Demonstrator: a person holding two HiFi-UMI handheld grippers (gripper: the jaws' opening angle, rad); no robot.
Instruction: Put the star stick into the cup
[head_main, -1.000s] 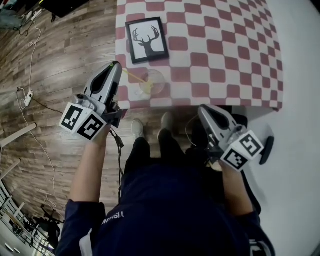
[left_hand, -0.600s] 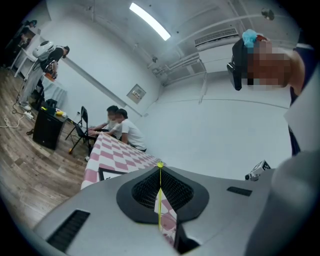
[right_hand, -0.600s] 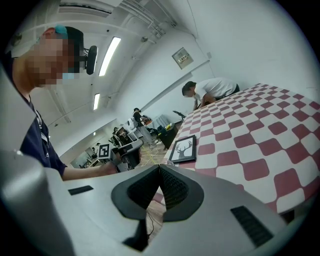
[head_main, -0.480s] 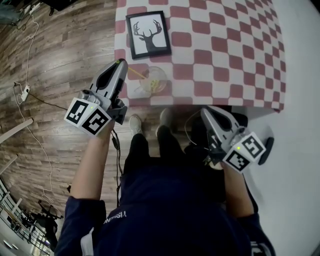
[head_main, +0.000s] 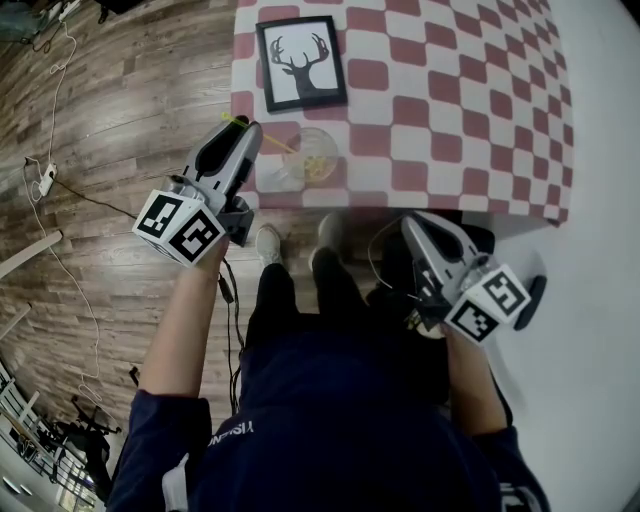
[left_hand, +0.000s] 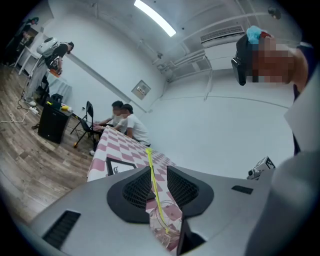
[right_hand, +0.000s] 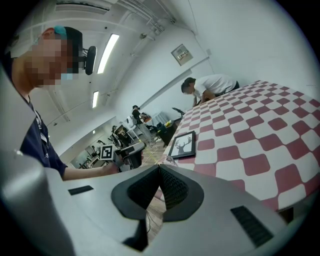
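Note:
The thin yellow star stick (head_main: 275, 143) slants from my left gripper (head_main: 245, 125) down into the clear cup (head_main: 312, 157) near the table's front left edge. In the left gripper view the stick (left_hand: 151, 175) runs up between the jaws, with its lower end inside the cup (left_hand: 167, 227). The left gripper (left_hand: 159, 172) is opening. A gap shows between its pads, and the stick leans along the left one. My right gripper (head_main: 412, 222) hangs low in front of the table edge, shut and with nothing in it (right_hand: 159, 167).
A black-framed deer picture (head_main: 302, 63) lies just beyond the cup on the red-and-white checked table (head_main: 450, 100). Wood floor with cables lies to the left. People sit at the table's far end (left_hand: 125, 120). The person's legs and shoes are under the near edge.
The left gripper has shifted slightly toward the picture frame, and the stick's green tip now pokes out past the gripper's tip. The right gripper has hardly moved.

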